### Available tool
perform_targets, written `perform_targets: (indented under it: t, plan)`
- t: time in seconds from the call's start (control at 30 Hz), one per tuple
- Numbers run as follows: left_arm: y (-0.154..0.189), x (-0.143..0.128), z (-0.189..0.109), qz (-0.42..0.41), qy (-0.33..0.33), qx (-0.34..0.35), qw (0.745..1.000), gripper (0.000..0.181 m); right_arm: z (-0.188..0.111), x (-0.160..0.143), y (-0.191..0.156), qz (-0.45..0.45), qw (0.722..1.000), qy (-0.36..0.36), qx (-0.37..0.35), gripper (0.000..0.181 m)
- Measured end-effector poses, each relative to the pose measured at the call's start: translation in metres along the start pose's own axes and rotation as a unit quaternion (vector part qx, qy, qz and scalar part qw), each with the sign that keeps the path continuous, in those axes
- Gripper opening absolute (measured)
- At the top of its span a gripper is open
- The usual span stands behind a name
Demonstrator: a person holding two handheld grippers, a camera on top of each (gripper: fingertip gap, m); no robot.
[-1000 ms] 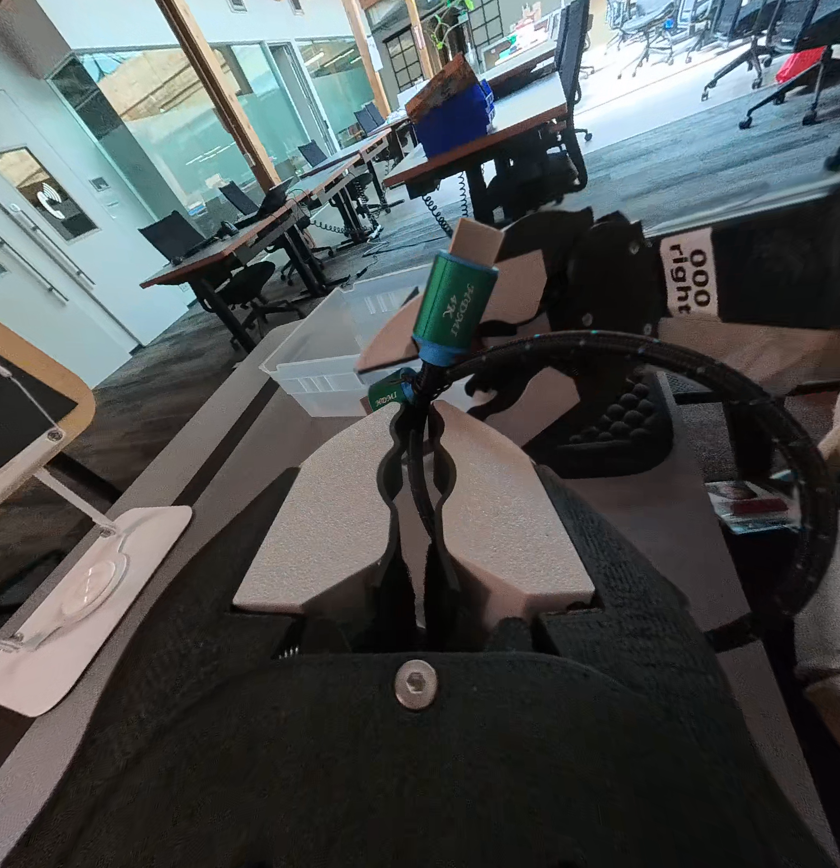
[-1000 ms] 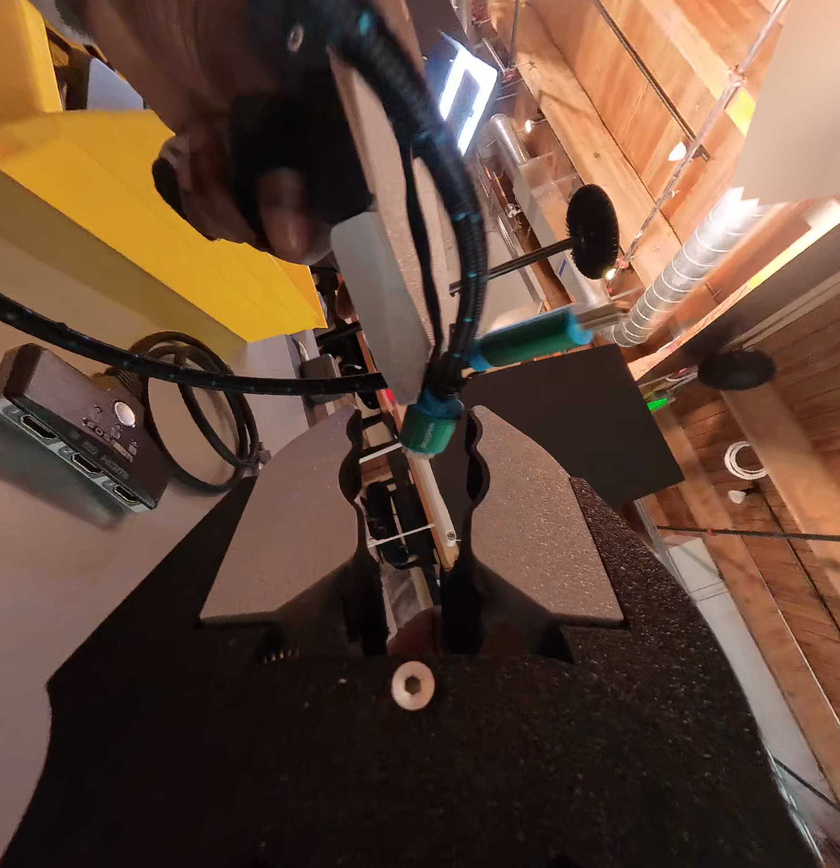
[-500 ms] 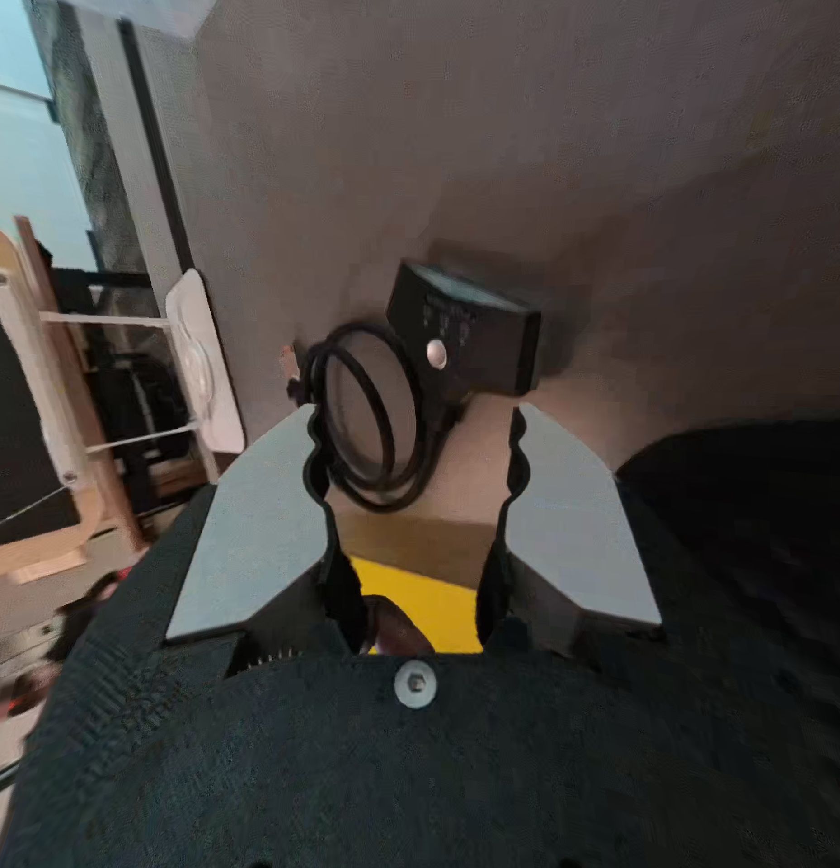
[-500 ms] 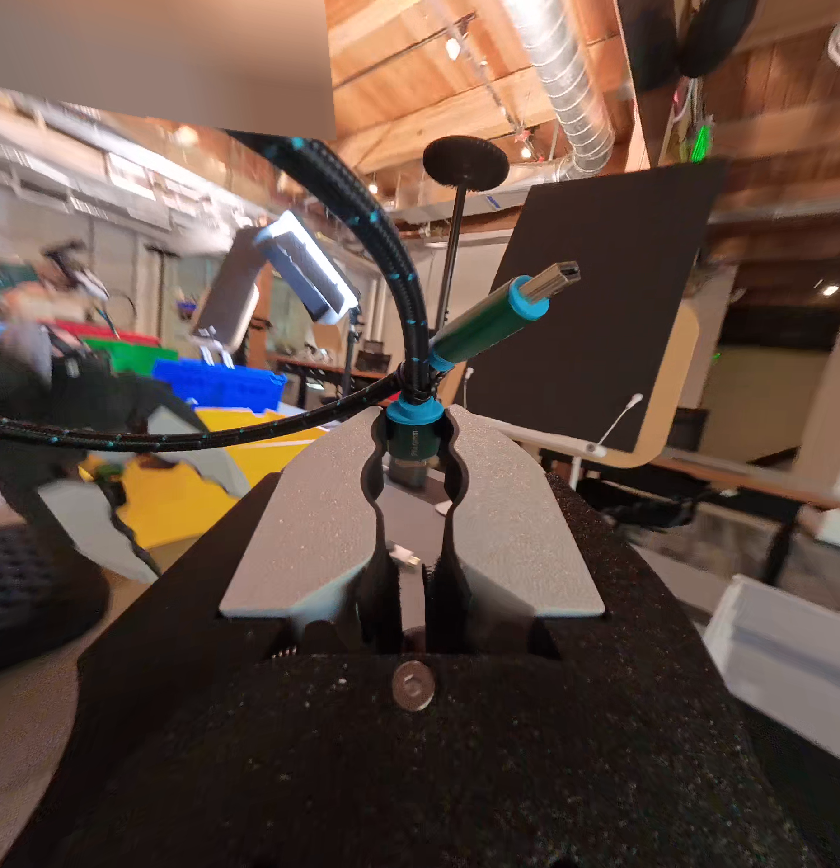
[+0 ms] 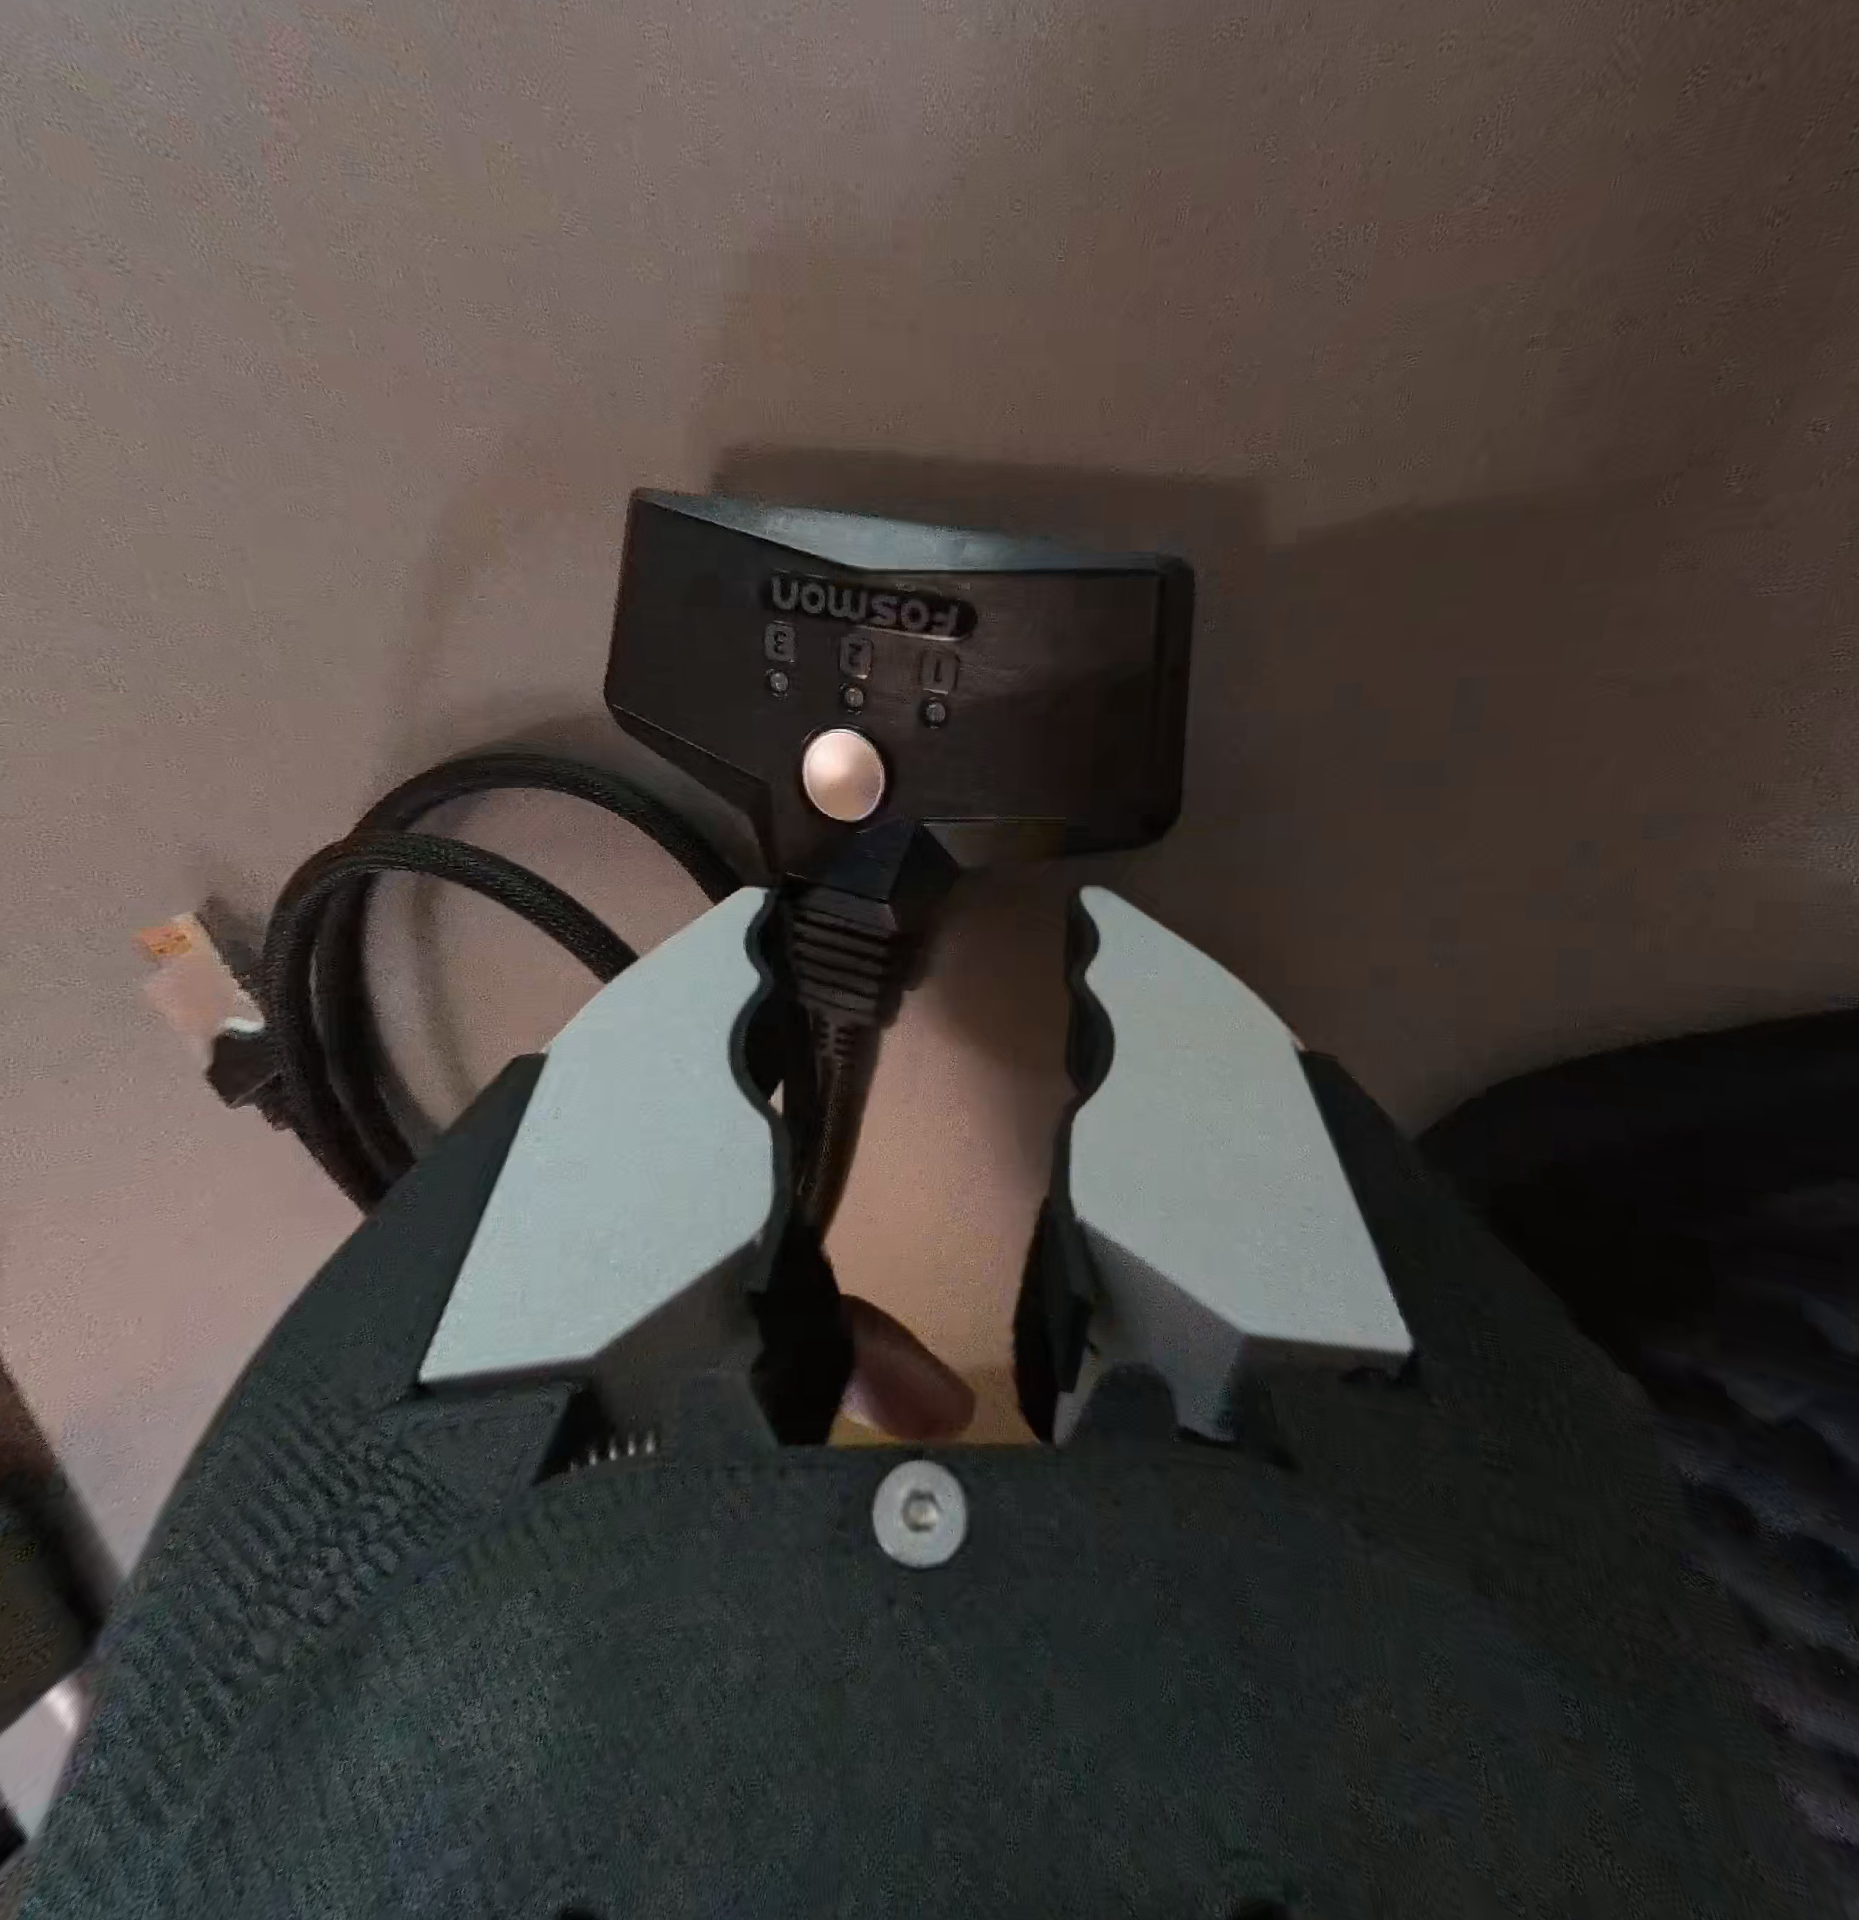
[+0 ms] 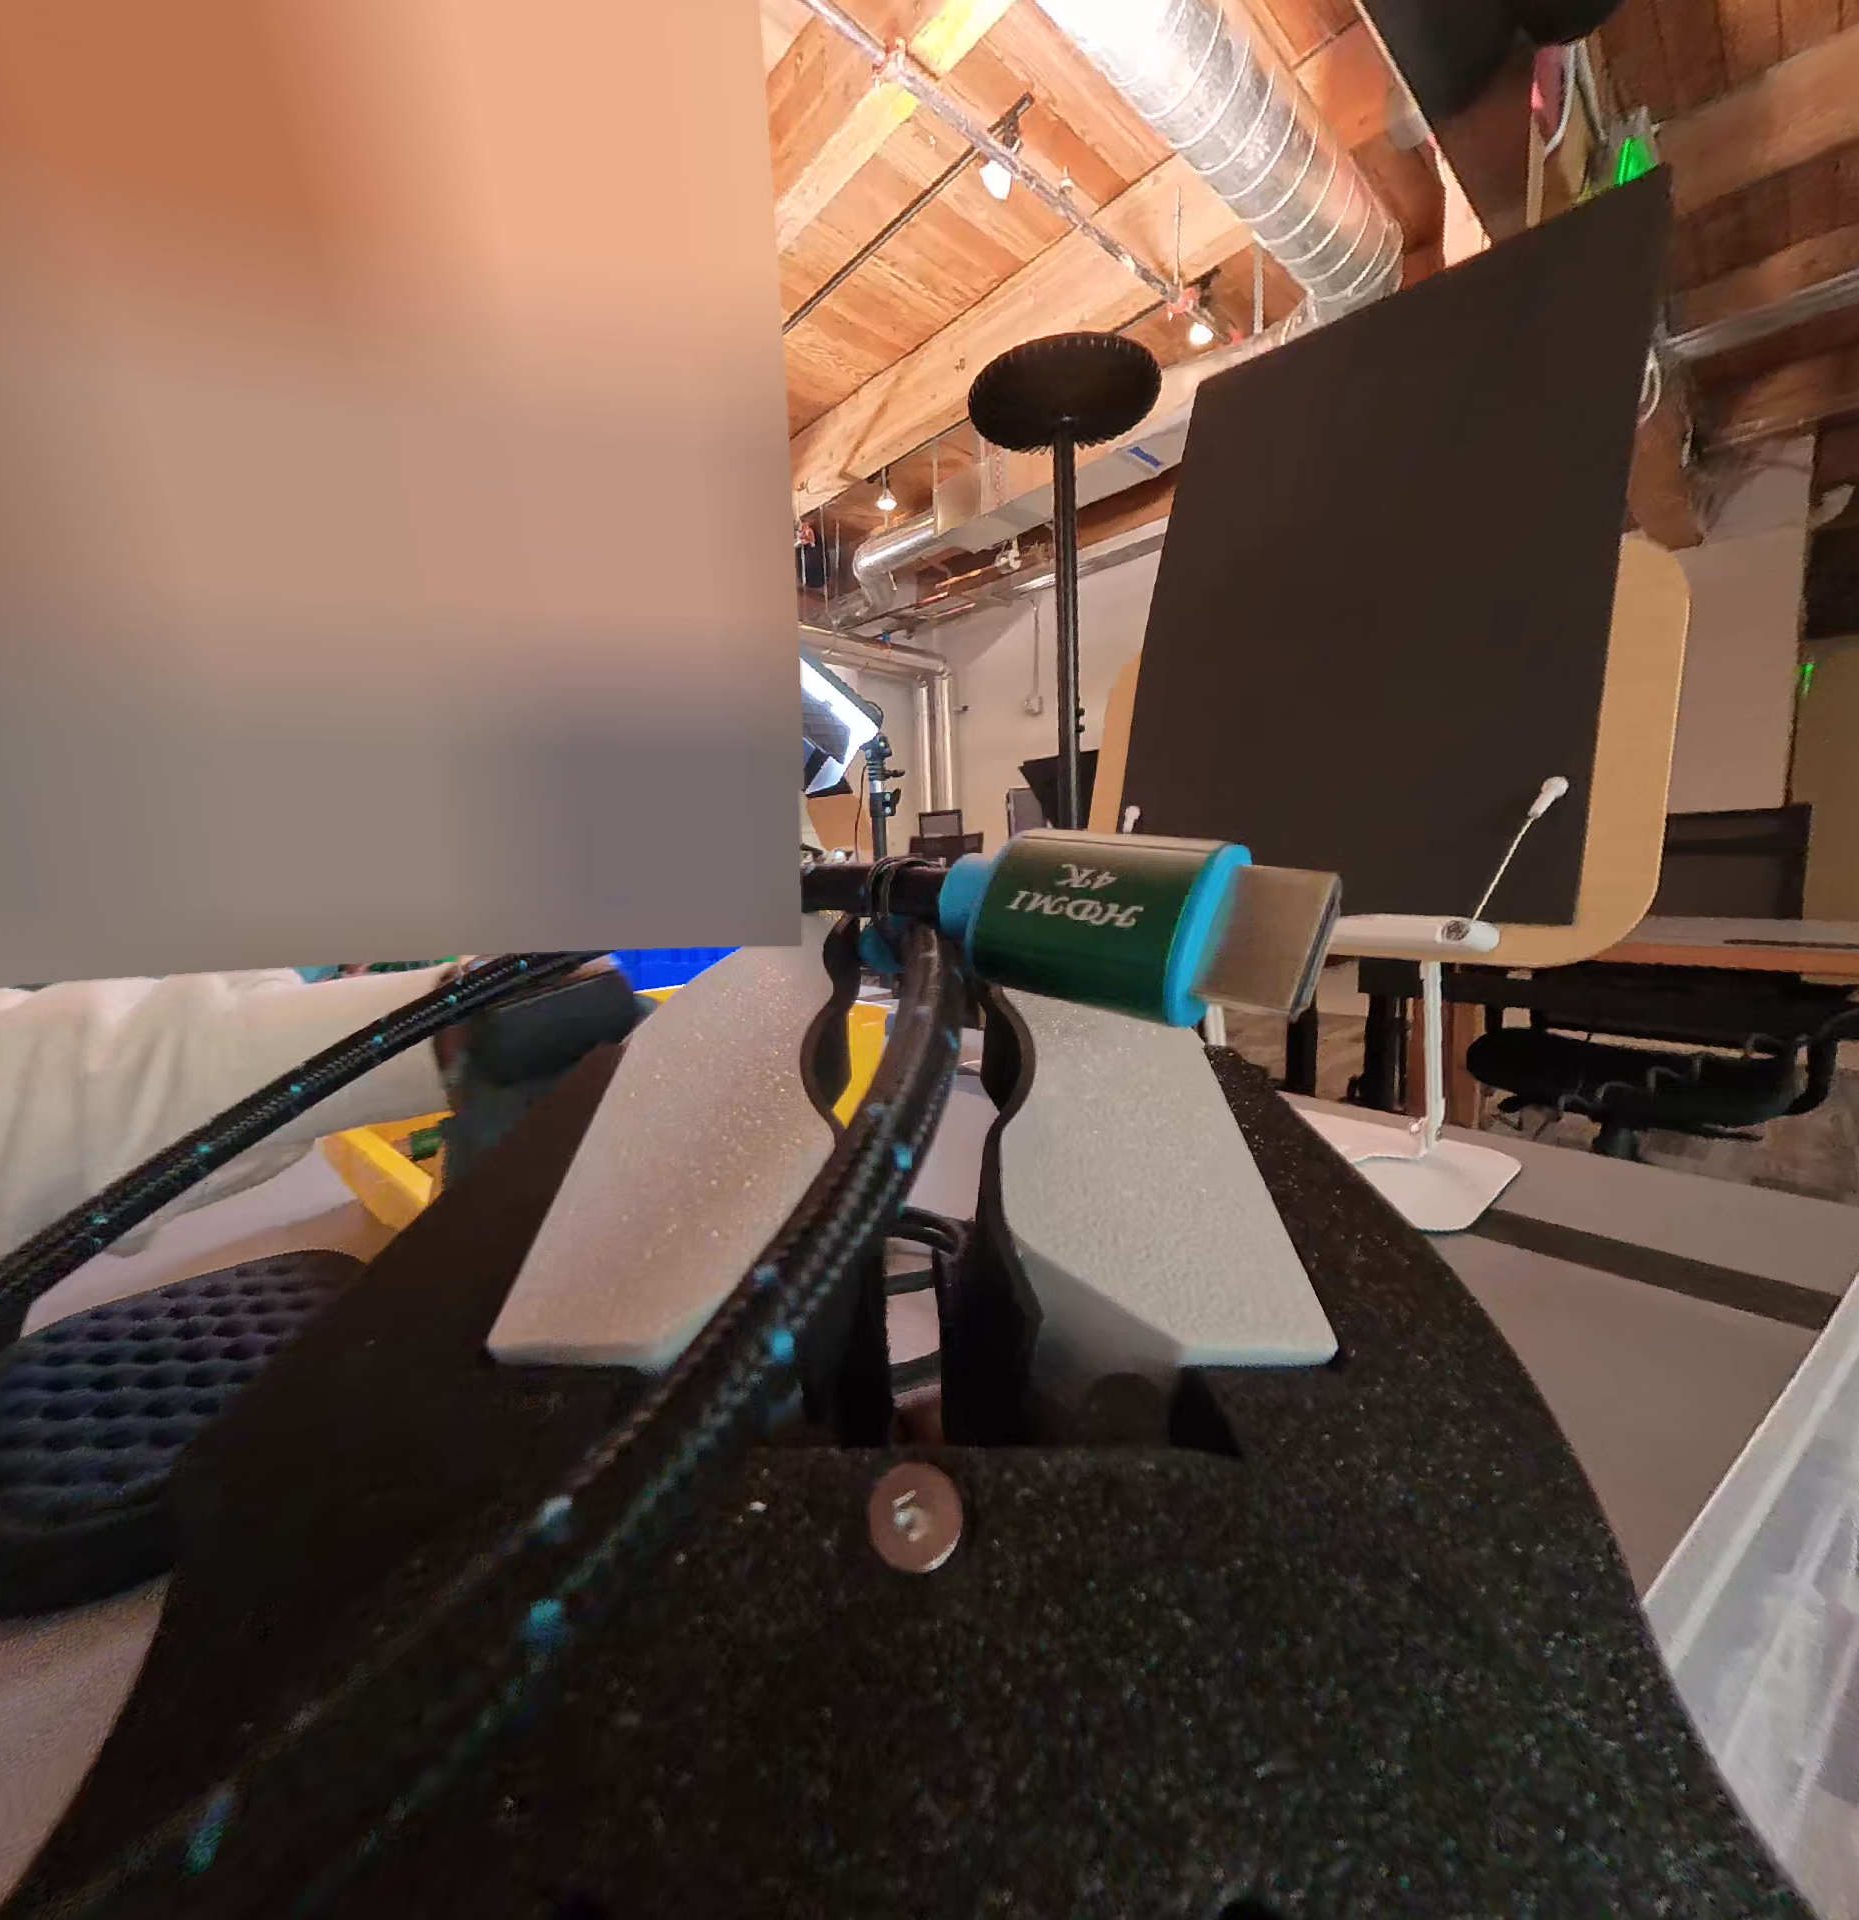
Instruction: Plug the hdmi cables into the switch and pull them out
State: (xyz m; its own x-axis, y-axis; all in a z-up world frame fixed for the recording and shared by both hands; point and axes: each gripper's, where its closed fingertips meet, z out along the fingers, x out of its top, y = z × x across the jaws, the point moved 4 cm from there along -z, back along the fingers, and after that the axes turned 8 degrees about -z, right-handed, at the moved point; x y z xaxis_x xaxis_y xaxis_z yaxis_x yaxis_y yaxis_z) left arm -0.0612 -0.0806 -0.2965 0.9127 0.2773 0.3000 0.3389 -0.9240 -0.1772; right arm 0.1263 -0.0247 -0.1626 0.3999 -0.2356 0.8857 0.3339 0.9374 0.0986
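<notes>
While the left gripper (image 5: 914, 914) hangs just over the switch (image 5: 894, 707), its fingers stand apart, straddling the switch's own pigtail lead (image 5: 852, 956) without pinching it. The switch lies flat on the desk (image 5: 385, 364), button side up, its far edge pointing away from the camera; the ports there can't be seen, but no green plug shows near it, so I'd say nothing is plugged in yet. Over on the right, the right gripper (image 6: 909, 997) has its fingers nearly together around the braided cable (image 6: 883, 1132) just behind the plug (image 6: 1101, 925); whether they truly pinch it, I can't tell. That plug sits held in the air, long axis roughly level, metal tip pointing right. Judging by this, every insertion and pull-out still lies ahead.
</notes>
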Motion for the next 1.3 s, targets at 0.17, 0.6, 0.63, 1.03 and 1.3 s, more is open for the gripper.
perform_targets:
  t: [0.17, 0.6, 0.63, 1.03, 1.3]
  plan:
    - [-0.007, 0.006, 0.011, -0.015, -0.036, -0.113, 0.993, 0.070, 0.001, -0.003, 0.001, 0.032, 0.999, 0.002, 0.011, 0.021]
    - [-0.024, 0.044, -0.037, -0.098, 0.252, 0.011, 0.963, 0.038, -0.002, 0.000, 0.006, 0.088, 0.996, 0.025, 0.019, 0.021]
    - [-0.020, 0.051, -0.053, -0.122, 0.313, 0.010, 0.942, 0.038, -0.002, 0.002, 0.007, 0.111, 0.993, 0.037, 0.031, 0.021]
    - [0.042, 0.068, -0.038, -0.153, 0.365, -0.046, 0.917, 0.038, 0.008, -0.016, -0.030, 0.179, 0.949, -0.130, 0.224, 0.021]
    - [0.057, 0.068, -0.014, -0.126, 0.375, -0.063, 0.916, 0.037, -0.026, -0.046, -0.034, 0.181, 0.904, -0.319, 0.219, 0.021]
